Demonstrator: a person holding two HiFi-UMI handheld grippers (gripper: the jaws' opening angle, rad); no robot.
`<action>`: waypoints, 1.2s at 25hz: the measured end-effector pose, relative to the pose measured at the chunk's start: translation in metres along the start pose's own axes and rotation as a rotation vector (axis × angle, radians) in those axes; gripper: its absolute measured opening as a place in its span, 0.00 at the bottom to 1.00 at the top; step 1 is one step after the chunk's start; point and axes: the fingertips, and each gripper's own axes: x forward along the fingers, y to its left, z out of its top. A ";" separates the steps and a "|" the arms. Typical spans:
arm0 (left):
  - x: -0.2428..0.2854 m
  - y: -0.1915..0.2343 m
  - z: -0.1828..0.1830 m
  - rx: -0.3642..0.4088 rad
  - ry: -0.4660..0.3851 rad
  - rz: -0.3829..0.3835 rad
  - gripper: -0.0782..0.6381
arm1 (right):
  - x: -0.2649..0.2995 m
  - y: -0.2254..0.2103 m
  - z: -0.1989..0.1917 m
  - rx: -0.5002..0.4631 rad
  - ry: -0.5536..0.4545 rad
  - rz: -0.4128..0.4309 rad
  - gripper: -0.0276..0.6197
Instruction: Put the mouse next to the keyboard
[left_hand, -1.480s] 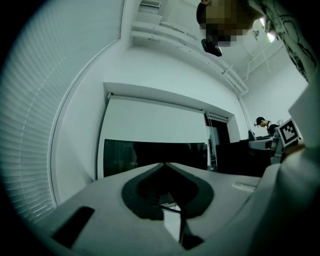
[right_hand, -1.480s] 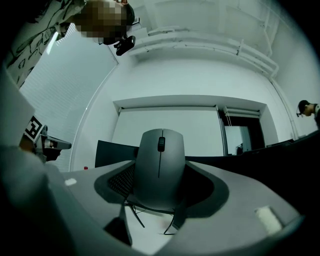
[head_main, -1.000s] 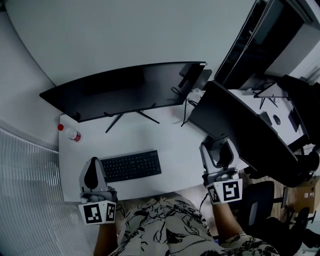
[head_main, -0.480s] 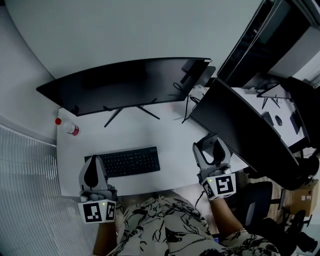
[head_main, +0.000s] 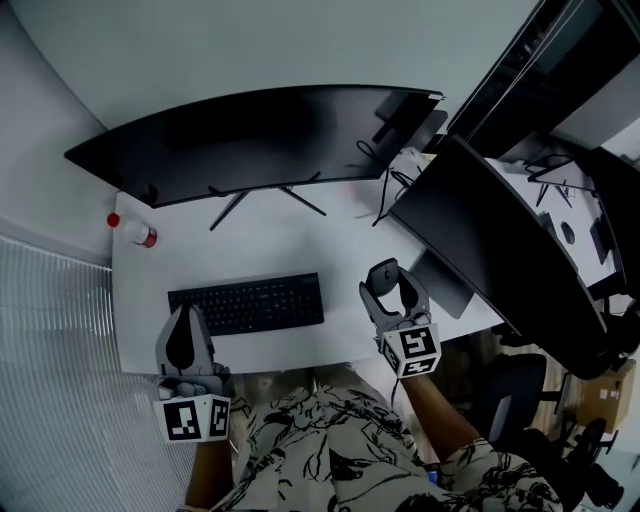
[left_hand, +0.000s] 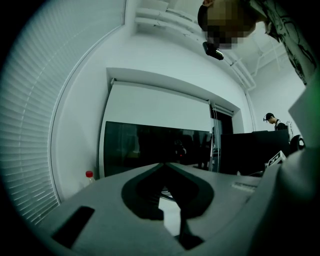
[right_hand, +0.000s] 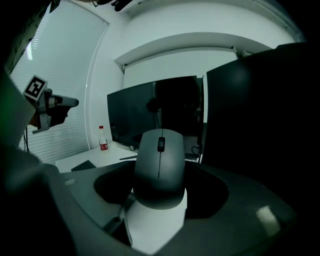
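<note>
A white counter (head_main: 335, 250) carries a wide curved monitor (head_main: 250, 145) with a dark screen, standing on splayed thin legs (head_main: 265, 203) toward the back, and a small clear bottle with a red cap (head_main: 134, 231) lies near the counter's rear left corner. Dark cables (head_main: 384, 192) trail by the monitor's right end, next to a second dark screen (head_main: 500, 255) angled along the right side. A black office chair (head_main: 515, 392) stands below that screen, and a ribbed pale panel (head_main: 55, 365) runs along the left.

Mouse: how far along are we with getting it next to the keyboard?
Done: the right gripper has its jaws closed on the mouse. In hand: it is held just right of the keyboard, apart from it; whether it touches the desk I cannot tell. Left: set it down there and open the jaws.
</note>
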 end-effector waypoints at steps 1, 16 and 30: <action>0.000 -0.001 -0.002 0.001 0.006 0.000 0.11 | 0.004 0.002 -0.011 0.003 0.030 0.006 0.50; 0.002 -0.002 -0.028 0.009 0.081 0.013 0.11 | 0.047 0.029 -0.120 -0.019 0.314 0.092 0.50; -0.006 0.002 -0.045 0.022 0.131 0.043 0.11 | 0.067 0.041 -0.177 0.008 0.500 0.099 0.51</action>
